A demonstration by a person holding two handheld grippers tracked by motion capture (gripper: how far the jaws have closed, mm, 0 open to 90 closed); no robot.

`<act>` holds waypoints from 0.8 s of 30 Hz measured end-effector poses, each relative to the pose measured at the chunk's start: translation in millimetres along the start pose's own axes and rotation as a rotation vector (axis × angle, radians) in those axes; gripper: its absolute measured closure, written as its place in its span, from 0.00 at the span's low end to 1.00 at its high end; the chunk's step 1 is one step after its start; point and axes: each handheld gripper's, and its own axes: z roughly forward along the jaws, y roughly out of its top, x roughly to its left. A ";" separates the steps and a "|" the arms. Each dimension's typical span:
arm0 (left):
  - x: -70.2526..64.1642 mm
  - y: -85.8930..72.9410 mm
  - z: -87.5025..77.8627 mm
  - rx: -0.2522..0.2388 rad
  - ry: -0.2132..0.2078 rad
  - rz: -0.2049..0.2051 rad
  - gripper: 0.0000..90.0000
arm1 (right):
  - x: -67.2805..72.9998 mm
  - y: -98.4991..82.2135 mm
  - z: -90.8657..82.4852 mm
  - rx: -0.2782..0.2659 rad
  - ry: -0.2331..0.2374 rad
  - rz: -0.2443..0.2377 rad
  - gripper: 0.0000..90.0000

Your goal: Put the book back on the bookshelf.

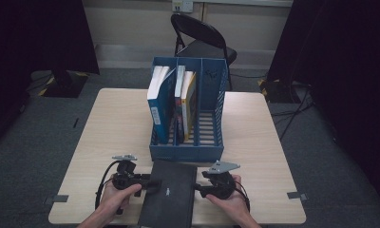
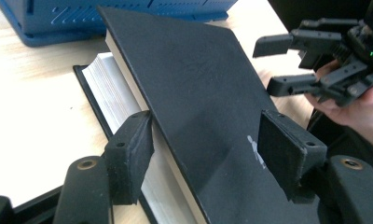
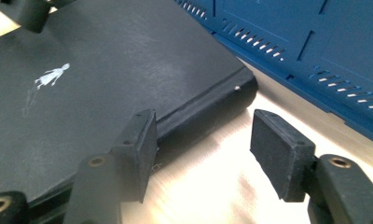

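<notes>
A black hardcover book [image 1: 171, 194] lies at the table's front middle, spine to the right. My left gripper [image 1: 152, 183] is on its left, page-side edge. In the left gripper view the jaws [image 2: 205, 121] hold the top cover [image 2: 198, 84] with a block of pages, one pad under it and one on it. This lifts it off the white pages [image 2: 105, 93] below. My right gripper [image 1: 200, 187] is at the spine, open. One of its pads [image 3: 140, 140] sits over the cover's edge and the other stands over bare wood, apart from the spine [image 3: 212, 105].
A blue three-slot file holder [image 1: 188, 152] stands just behind the book, with upright books [image 1: 162, 99] in its left and middle slots. A black folding chair [image 1: 202, 38] is beyond the wooden table [image 1: 112, 123]. Dark curtains hang on both sides.
</notes>
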 end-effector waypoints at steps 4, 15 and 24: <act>-6.1 1.9 -3.6 -0.031 -0.009 0.011 0.40 | 2.1 -1.6 -1.8 0.005 0.004 -0.012 0.47; -17.7 -7.2 -13.3 -0.054 -0.044 0.054 0.46 | 2.4 -2.0 -1.3 0.005 0.004 -0.019 0.45; -10.5 -1.9 -5.5 -0.029 -0.037 0.016 0.43 | -0.5 -2.7 -1.4 0.003 0.012 -0.006 0.43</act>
